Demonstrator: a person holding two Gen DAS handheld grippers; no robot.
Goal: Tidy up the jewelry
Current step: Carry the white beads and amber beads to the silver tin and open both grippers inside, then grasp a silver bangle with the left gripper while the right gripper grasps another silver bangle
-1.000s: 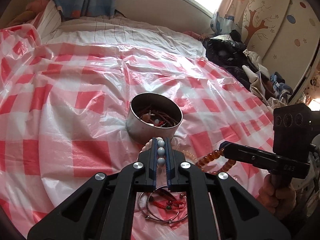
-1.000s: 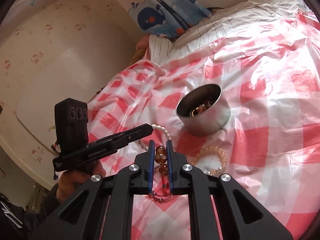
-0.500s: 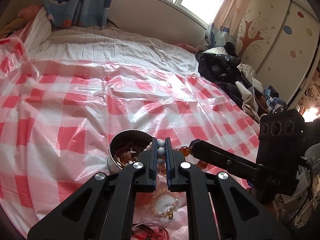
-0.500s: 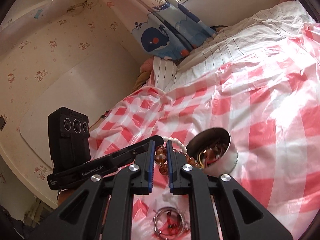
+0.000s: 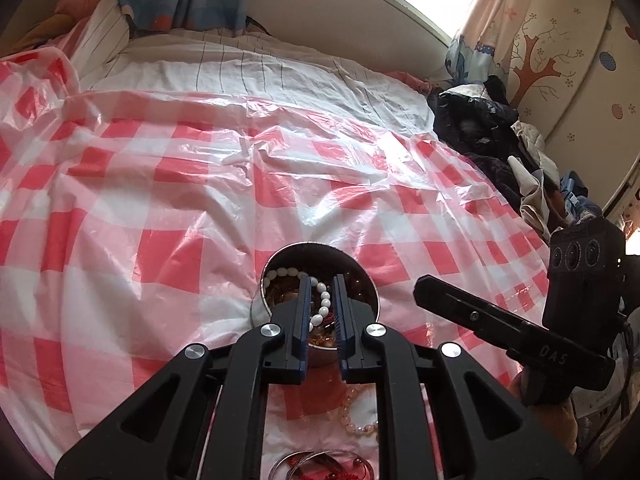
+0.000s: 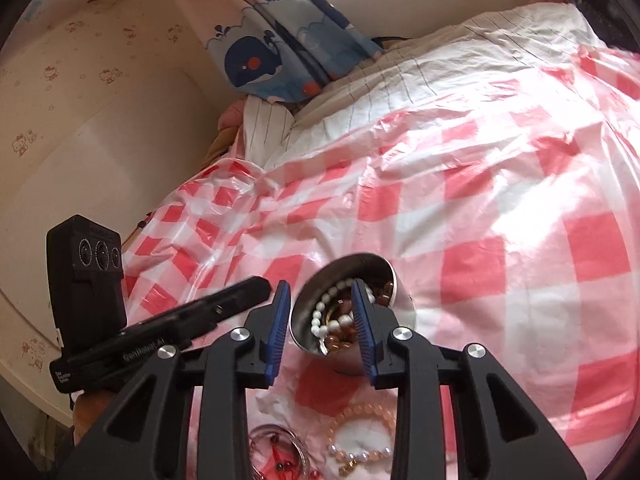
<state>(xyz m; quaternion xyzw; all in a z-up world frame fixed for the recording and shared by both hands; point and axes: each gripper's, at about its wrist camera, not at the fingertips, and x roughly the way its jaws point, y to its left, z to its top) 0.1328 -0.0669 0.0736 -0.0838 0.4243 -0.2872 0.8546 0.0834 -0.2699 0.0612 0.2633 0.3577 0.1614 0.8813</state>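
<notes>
A round metal tin (image 5: pixel 360 276) (image 6: pixel 400 300) sits on the red-checked plastic sheet and holds several bracelets. The white bead bracelet (image 5: pixel 322 304) (image 6: pixel 324 308) and the amber bead bracelet (image 6: pixel 340 340) lie inside it. My left gripper (image 5: pixel 321 284) is over the tin, jaws slightly apart, with white beads lying loose between the fingers. My right gripper (image 6: pixel 322 292) is wide open and empty, just above the tin's near rim. A pink bead bracelet (image 5: pixel 360 416) (image 6: pixel 360 428) and silver bangles with red cord (image 5: pixel 320 468) (image 6: pixel 280 456) lie on the sheet in front of the tin.
The checked sheet (image 5: pixel 160 220) covers a bed with a striped white duvet (image 5: pixel 260 68) behind. A pile of dark clothes (image 5: pixel 492 140) lies at the right edge. A whale-print curtain (image 6: pixel 280 56) hangs at the back.
Both grippers have moved over the tin and opened. The white and the amber bracelets have dropped from the jaws into the tin.
</notes>
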